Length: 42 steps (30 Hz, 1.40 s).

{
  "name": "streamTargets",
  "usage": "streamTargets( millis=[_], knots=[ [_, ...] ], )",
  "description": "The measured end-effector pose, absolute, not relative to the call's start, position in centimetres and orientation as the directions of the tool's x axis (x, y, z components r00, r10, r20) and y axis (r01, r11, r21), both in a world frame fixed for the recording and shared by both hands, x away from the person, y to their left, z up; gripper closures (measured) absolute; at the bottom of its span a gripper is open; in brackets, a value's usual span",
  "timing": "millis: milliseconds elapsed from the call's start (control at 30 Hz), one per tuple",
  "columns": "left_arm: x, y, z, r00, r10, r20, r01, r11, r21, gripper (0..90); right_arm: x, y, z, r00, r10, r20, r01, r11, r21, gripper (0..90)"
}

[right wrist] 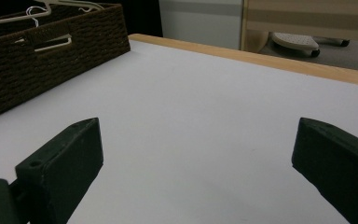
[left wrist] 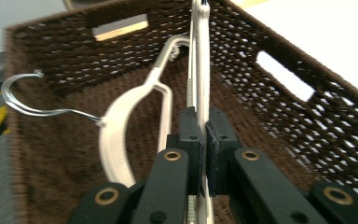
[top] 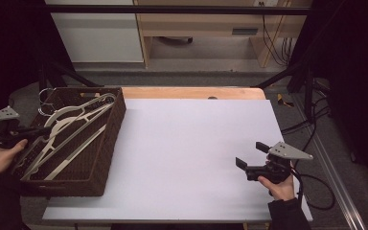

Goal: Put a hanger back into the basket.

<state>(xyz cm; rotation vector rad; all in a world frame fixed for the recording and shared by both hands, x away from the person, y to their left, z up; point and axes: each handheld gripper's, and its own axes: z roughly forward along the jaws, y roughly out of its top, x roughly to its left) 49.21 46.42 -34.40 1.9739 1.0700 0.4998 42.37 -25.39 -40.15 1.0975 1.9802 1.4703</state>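
Brown wicker basket (top: 106, 158) holds the white hangers (top: 72, 125); the left gripper (left wrist: 204, 140) reaches into it, jaws clenched on one hanger's bar (left wrist: 200, 70). The right gripper (top: 251, 157) hovers over the white tabletop (top: 187, 143), well apart, jaws spread and empty.

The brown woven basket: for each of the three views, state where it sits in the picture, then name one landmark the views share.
High view: the brown woven basket sits at the left, on the table's left edge.
Left gripper view: its inner walls span the frame, behind the left gripper shut on a white hanger.
Right gripper view: upper left corner.
Shared landmark: the slot handle in the basket's wall.
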Motion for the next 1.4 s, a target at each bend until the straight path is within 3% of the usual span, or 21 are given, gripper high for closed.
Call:
streamTargets(
  millis=[267,467,667,733,833,967,1300,1400],
  knots=[
    [49.9,45.1,-36.6,0.543,0.834,-0.097,0.568,-0.280,0.774,86.0,42.3,-25.4,-40.1,-0.591,0.799,0.109,0.334,0.120,0.935,2.3],
    [50.0,45.4,-37.9,0.459,0.875,-0.156,0.634,-0.199,0.747,85.1,42.3,-25.4,-40.1,-0.592,0.799,0.107,0.334,0.122,0.935,2.3],
    [50.3,44.8,-37.4,0.368,0.927,-0.069,0.664,-0.210,0.718,82.4,42.3,-25.4,-40.0,-0.594,0.798,0.105,0.331,0.124,0.936,2.3],
    [50.1,44.7,-37.0,0.345,0.937,-0.055,0.653,-0.198,0.731,75.2,42.3,-25.4,-40.0,-0.592,0.799,0.107,0.332,0.121,0.935,2.3],
    [49.5,44.6,-36.1,0.317,0.948,-0.031,0.629,-0.185,0.755,73.0,42.3,-25.4,-40.0,-0.592,0.798,0.109,0.331,0.118,0.936,2.3],
    [48.3,44.7,-34.7,0.305,0.950,-0.060,0.570,-0.131,0.811,64.1,42.2,-25.4,-39.9,-0.595,0.797,0.108,0.327,0.118,0.938,2.3],
    [44.6,40.7,-32.3,0.428,0.901,-0.070,0.364,-0.101,0.926,44.9,42.2,-25.3,-39.9,-0.594,0.798,0.105,0.318,0.113,0.941,2.2],
    [43.7,38.7,-32.1,0.478,0.875,-0.075,0.327,-0.098,0.940,33.4,42.1,-25.3,-39.8,-0.595,0.797,0.108,0.317,0.109,0.942,1.8]
  ],
)
